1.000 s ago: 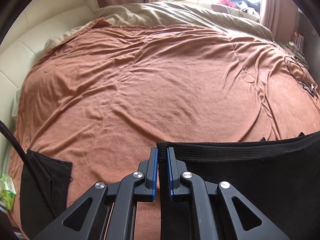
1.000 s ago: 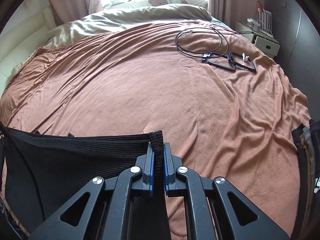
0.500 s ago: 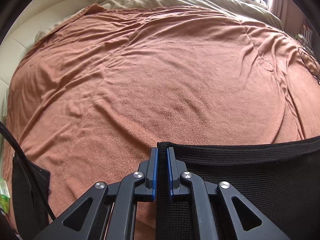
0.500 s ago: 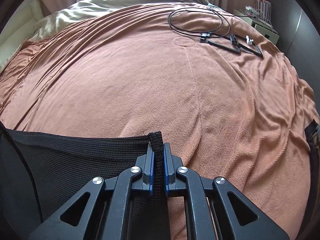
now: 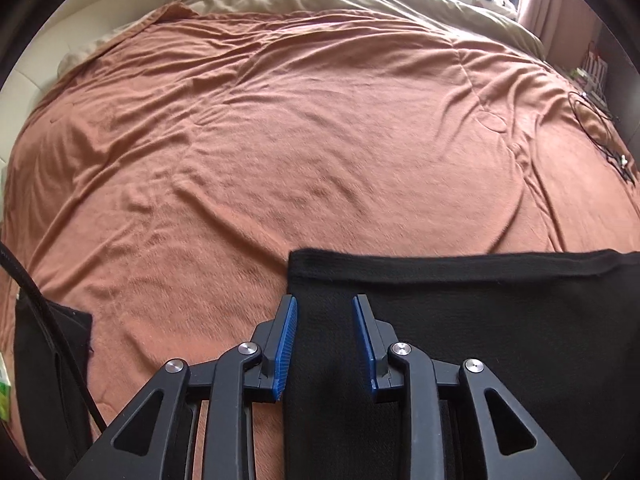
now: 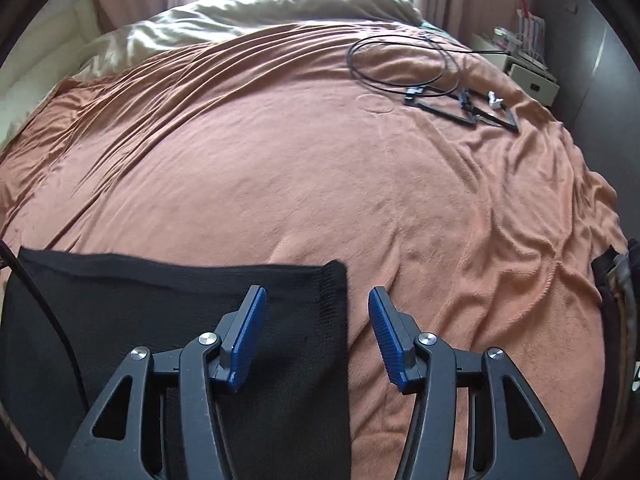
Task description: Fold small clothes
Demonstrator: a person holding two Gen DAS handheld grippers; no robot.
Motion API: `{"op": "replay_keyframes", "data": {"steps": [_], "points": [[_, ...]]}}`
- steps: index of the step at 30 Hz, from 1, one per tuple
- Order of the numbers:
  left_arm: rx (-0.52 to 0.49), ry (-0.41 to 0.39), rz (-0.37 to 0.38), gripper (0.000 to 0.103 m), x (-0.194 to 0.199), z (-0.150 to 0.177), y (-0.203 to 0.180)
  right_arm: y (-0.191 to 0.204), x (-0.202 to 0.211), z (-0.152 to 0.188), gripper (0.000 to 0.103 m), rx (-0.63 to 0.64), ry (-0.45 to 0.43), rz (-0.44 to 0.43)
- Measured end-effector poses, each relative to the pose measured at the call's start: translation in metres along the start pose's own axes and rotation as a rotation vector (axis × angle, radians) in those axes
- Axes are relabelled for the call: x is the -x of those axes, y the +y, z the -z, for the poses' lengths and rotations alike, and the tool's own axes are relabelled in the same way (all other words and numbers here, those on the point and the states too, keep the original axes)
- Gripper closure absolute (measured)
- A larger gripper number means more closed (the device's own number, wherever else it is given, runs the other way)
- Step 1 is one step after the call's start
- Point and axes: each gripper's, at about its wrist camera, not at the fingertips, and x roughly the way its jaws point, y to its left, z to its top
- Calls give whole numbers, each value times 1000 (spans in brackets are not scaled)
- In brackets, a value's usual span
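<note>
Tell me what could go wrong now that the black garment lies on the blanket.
1. Both jaws are opening with the garment between them; a pad may snag the knit when lifted away.
2. The blanket is wrinkled, so the fold may sit uneven.
3. The cable lies nearby; a wide sweep could catch it.

Black garment (image 5: pixel 460 320), plain rust-orange blanket (image 5: pixel 300 140)

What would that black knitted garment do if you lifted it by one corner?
The black garment would probably droop limply; it lies flat, following the orange blanket. Its knit looks thin, so likely light. The ribbed edge should grip well, hardly slippery.
</note>
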Motion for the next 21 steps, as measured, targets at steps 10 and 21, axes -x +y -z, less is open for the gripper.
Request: {"op": "replay_keyframes", "data": {"steps": [10,21], "points": [[-69,64,27,72,-4,29,-11,16,-5,21,75,114,82,-97],[-29,60,11,72,-20,23,-4,-7,-29,9,76,12,81,3]]}}
